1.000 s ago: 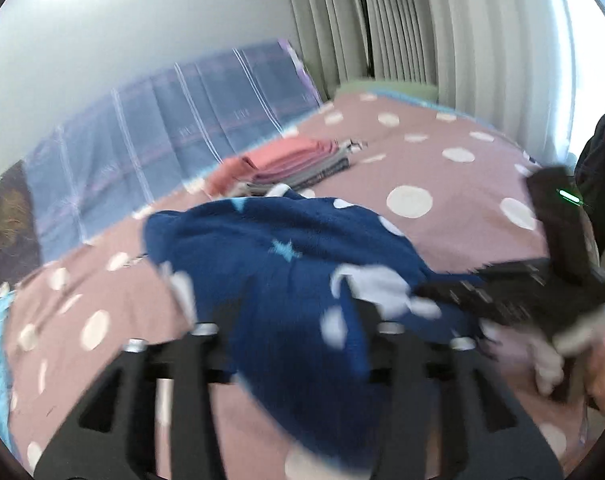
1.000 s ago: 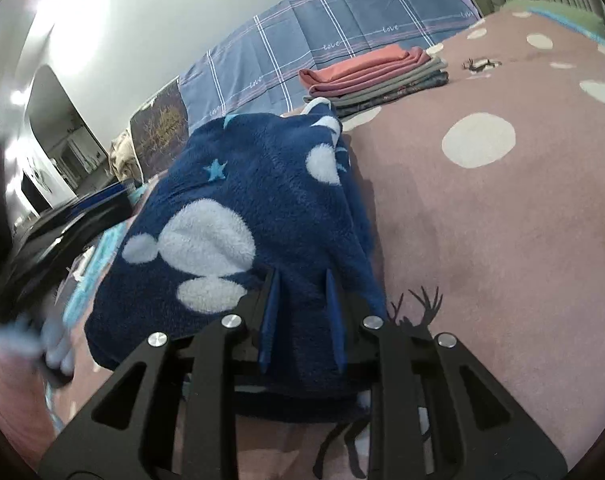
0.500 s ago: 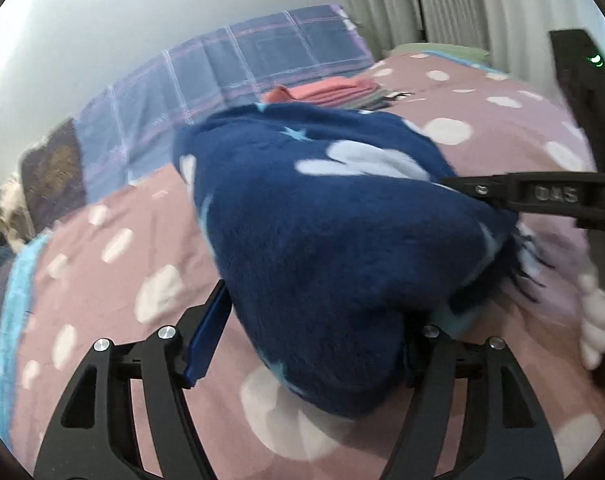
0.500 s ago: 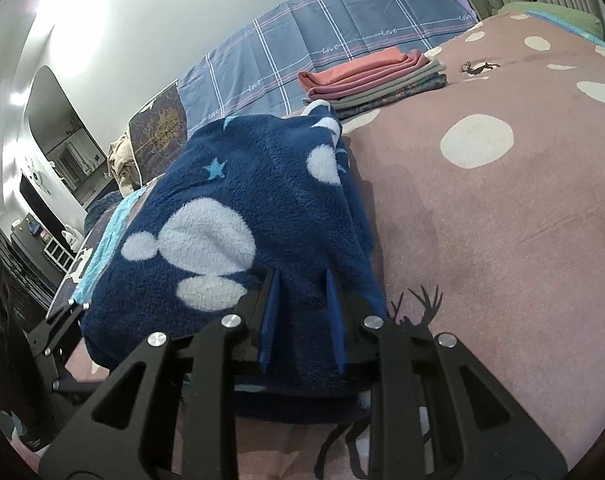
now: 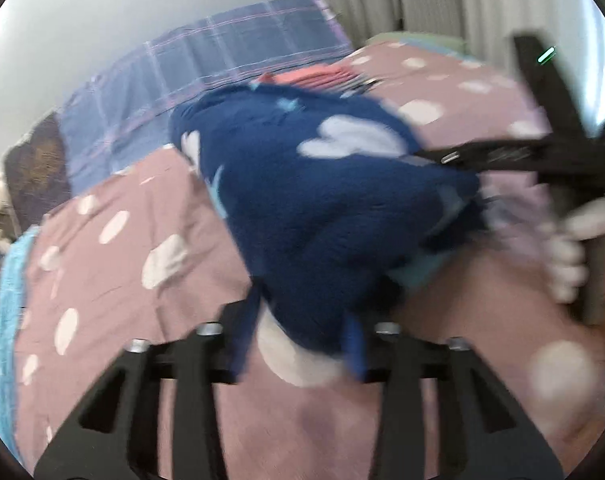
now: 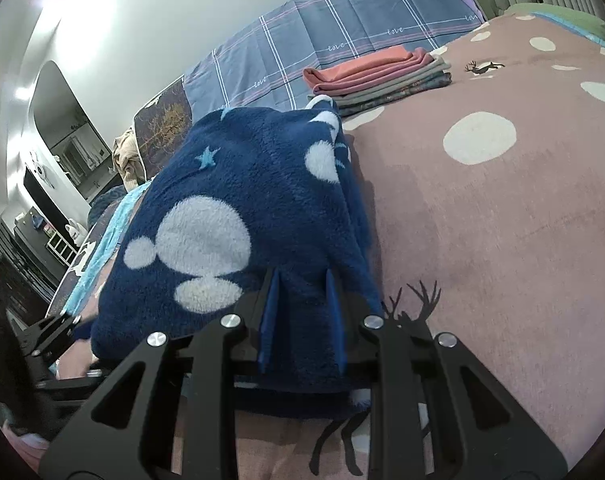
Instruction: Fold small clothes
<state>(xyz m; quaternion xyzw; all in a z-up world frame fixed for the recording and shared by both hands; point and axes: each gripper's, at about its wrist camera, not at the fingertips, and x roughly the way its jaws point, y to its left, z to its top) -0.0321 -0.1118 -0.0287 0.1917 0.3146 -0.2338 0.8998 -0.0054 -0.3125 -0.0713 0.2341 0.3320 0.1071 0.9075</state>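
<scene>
Right now a person is standing at a bed, holding a pair of black tongs in each hand and working on a fluffy navy garment [image 6: 238, 216] with white blobs and pale blue stars. The garment is lying bunched on a dusty-pink bedspread [image 6: 502, 240] with white dots and small black deer.

The right gripper [image 6: 302, 320] is clamping the near edge of the garment, with its blue pads [image 6: 268, 320] pressing into the fleece on both sides. The left gripper [image 5: 298, 344] is sitting at the garment's other corner; its jaws have just been closing, and a fold of navy fleece is lying between the blue pads [image 5: 352, 344]. The left view is blurred, but the pads look to be squeezing the cloth.

From the left camera, the right tongs [image 5: 502, 156] are reaching in from the side, with a white-gloved hand [image 5: 570, 248] wrapping the handle.

Farther up the bed, a neat stack of folded clothes [image 6: 378, 76], coral on top and grey below, is resting near a blue plaid pillow [image 6: 342, 32].
</scene>
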